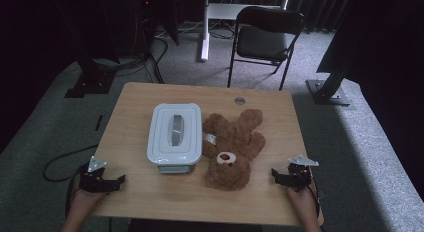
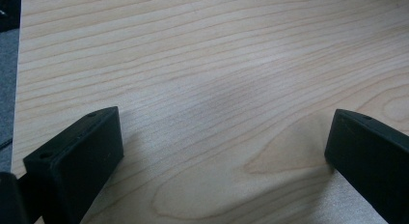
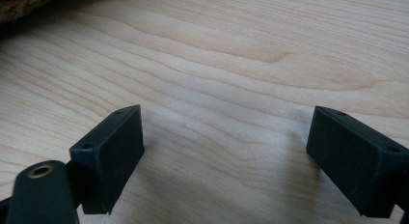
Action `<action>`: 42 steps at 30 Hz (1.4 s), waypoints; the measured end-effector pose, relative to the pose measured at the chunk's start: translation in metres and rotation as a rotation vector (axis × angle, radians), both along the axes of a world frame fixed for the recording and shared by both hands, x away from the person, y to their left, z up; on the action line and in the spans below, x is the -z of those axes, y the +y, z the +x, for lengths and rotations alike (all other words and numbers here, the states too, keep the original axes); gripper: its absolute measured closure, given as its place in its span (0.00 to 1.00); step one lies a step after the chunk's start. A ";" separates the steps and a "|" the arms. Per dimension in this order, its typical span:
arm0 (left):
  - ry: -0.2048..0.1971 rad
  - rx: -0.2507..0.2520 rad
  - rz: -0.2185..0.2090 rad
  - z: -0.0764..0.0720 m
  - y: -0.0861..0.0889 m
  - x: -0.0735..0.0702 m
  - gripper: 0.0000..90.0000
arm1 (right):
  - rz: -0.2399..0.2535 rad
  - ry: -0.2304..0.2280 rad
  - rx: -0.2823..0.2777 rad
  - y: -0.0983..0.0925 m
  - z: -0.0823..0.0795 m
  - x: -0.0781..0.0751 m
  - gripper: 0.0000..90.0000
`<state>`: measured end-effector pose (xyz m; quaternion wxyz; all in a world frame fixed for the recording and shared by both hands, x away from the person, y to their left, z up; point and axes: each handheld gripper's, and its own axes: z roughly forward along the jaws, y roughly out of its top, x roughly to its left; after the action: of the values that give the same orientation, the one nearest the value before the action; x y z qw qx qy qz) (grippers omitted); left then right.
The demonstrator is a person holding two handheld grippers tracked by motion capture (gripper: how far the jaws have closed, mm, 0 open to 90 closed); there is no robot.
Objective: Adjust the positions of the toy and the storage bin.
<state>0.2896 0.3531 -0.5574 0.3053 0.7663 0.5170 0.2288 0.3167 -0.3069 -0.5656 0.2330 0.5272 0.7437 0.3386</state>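
Teddy bear lies mid-surface, head toward the person, legs pointing away, long axis near-to-far, just right of the lidded white box. Left hand-held gripper and right hand-held gripper both gape wide, holding nothing, over bare wood. Bear brown, fuzzy, pale snout.

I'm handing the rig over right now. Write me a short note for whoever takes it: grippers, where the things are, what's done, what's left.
Left gripper: open, empty, low over the table at its near left corner.
Right gripper: open, empty, at the near right edge.
White lidded box: mid-table, lid on, grey handle on top.
Brown teddy bear: lying right beside the box, head towards the person.
Done: nothing visibly; both things lie untouched.
Left: probably opening the box and putting the bear in; that's my guess from the layout.
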 end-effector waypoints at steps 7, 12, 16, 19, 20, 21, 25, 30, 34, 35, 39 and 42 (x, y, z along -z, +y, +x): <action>0.001 -0.003 -0.001 0.000 0.000 0.000 0.01 | 0.009 0.009 -0.028 0.000 0.006 -0.001 0.14; 0.001 -0.015 -0.002 0.000 -0.001 0.000 0.00 | 0.083 0.013 -0.010 -0.002 0.014 -0.008 0.14; 0.000 -0.015 -0.002 0.000 -0.001 0.000 0.00 | 0.115 0.008 -0.031 0.004 0.023 -0.018 0.14; 0.000 -0.015 -0.002 0.000 -0.001 0.000 0.00 | 0.122 -0.013 -0.047 0.009 0.029 -0.029 0.14; 0.000 -0.015 -0.002 0.000 -0.001 0.000 0.00 | 0.124 -0.019 -0.055 0.011 0.031 -0.033 0.14; 0.001 -0.015 -0.002 0.000 -0.001 0.000 0.00 | 0.111 -0.031 -0.060 0.012 0.033 -0.038 0.14; 0.001 -0.015 -0.002 0.000 -0.001 0.000 0.00 | 0.101 -0.061 -0.080 0.015 0.042 -0.059 0.14; 0.001 -0.014 -0.002 0.000 -0.001 0.000 0.00 | 0.126 -0.085 -0.093 0.018 0.053 -0.080 0.14; 0.001 -0.012 -0.002 0.001 -0.001 0.000 0.00 | 0.123 -0.097 -0.108 0.024 0.064 -0.091 0.14; 0.001 -0.012 -0.002 0.001 -0.001 0.000 0.00 | 0.124 -0.096 -0.109 0.026 0.067 -0.093 0.14; 0.001 -0.012 -0.002 0.001 -0.001 0.000 0.00 | 0.130 -0.101 -0.113 0.032 0.081 -0.097 0.14; 0.001 -0.012 -0.001 0.000 -0.001 0.000 0.01 | 0.133 -0.098 -0.111 0.036 0.092 -0.097 0.14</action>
<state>0.2901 0.3518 -0.5574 0.3040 0.7631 0.5219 0.2299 0.4091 -0.2712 -0.4682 0.2143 0.4821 0.7355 0.4250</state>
